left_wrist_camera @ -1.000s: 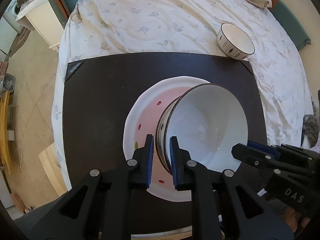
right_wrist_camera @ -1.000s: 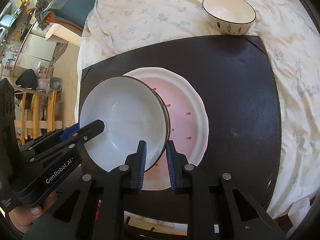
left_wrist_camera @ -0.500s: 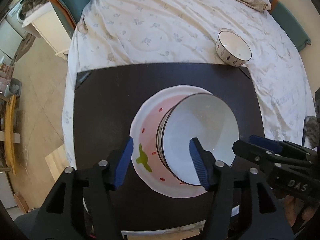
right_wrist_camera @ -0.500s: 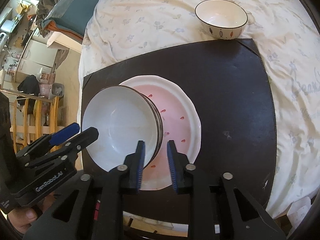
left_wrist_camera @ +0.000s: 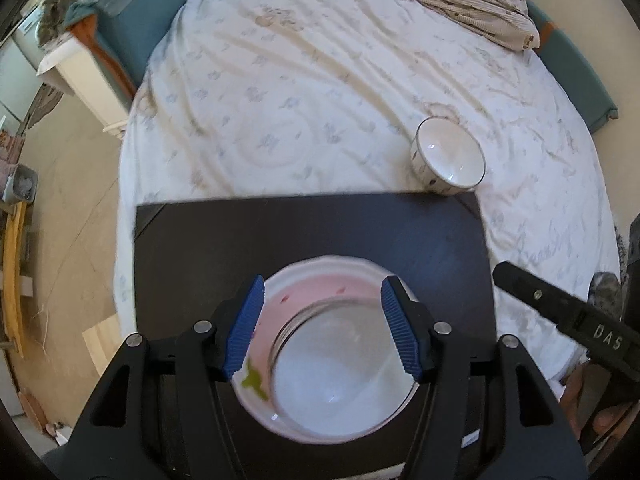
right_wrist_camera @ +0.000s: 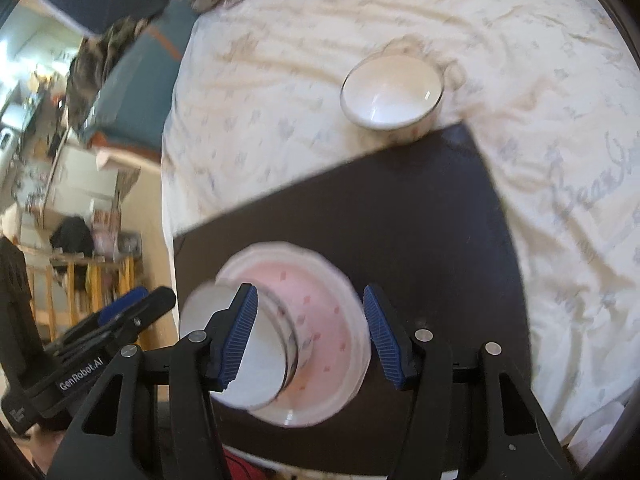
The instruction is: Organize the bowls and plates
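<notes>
Dark board lay bare beyond plate w/ big bowl; small bowl blocked its far right corner.

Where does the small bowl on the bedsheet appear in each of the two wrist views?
Left wrist view: the small bowl is at upper right, at the dark board's far right corner.
Right wrist view: the small bowl is at upper centre, at the same corner of the board.
Shared landmark: the pink plate on the board.

Bright daylight, fisheye-bent dark edges; right wrist view heavily motion-blurred, left slightly.
</notes>
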The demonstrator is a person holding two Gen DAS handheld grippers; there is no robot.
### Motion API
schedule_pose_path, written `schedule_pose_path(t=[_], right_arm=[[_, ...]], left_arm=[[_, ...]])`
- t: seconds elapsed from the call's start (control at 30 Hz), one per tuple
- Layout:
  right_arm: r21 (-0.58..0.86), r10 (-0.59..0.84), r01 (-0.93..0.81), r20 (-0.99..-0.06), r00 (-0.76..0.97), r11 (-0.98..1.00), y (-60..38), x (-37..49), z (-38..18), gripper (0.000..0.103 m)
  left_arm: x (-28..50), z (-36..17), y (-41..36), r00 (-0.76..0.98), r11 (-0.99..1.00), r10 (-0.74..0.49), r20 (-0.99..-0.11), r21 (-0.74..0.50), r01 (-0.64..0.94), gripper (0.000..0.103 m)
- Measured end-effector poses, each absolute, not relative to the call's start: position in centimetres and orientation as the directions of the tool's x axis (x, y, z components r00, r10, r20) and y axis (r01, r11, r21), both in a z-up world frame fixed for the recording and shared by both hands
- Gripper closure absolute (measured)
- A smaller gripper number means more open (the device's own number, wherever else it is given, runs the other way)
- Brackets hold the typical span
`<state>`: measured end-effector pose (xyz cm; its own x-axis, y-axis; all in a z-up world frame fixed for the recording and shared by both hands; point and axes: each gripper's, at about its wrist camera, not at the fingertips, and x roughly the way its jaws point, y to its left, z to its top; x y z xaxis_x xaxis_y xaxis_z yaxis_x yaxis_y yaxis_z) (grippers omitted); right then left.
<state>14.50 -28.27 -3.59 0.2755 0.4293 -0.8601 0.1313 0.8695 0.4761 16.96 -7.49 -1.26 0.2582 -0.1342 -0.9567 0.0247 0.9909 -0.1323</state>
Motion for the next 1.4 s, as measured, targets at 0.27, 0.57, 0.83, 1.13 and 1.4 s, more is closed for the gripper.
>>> schedule_pose_path(t=[0.27, 0.57, 0.83, 1.13, 1.4], right_arm=[[0.509, 0.406, 0.282, -0.843, 0.352, 0.813, -34.1, 19.3, -5.1, 0.045], [0.488, 0.363, 0.374, -0.861, 0.357, 0.789, -37.0, 24.5, -7.7, 0.045], [0.483, 0.376, 0.413, -0.871, 0.315, 0.772, -37.8, 28.4, -11.7, 0.064], [0.418, 0.341, 0.449, -0.908, 0.246, 0.790, -38.3, 29.8, -15.2, 0.082], [0.405, 0.329, 0.419, -0.912, 0.245, 0.813, -37.9, 29.5, -15.0, 0.087]], left_arm=[[23.5, -2.6, -12.4, 0.228, 0.983, -0.183, -0.956, -0.174, 0.059, 0.046], [29.9, -5.9, -17.5, 0.191, 0.977, -0.201, -0.961, -0.183, 0.107, 0.046], [34.0, -10.6, -20.1, 0.133, 0.969, -0.237, -0.962, -0.226, 0.098, 0.064], [35.2, -13.9, -21.3, 0.079, 0.976, -0.207, -0.975, -0.199, 0.094, 0.084], [35.3, -14.4, -20.6, 0.072, 0.979, -0.196, -0.978, -0.191, 0.071, 0.093]])
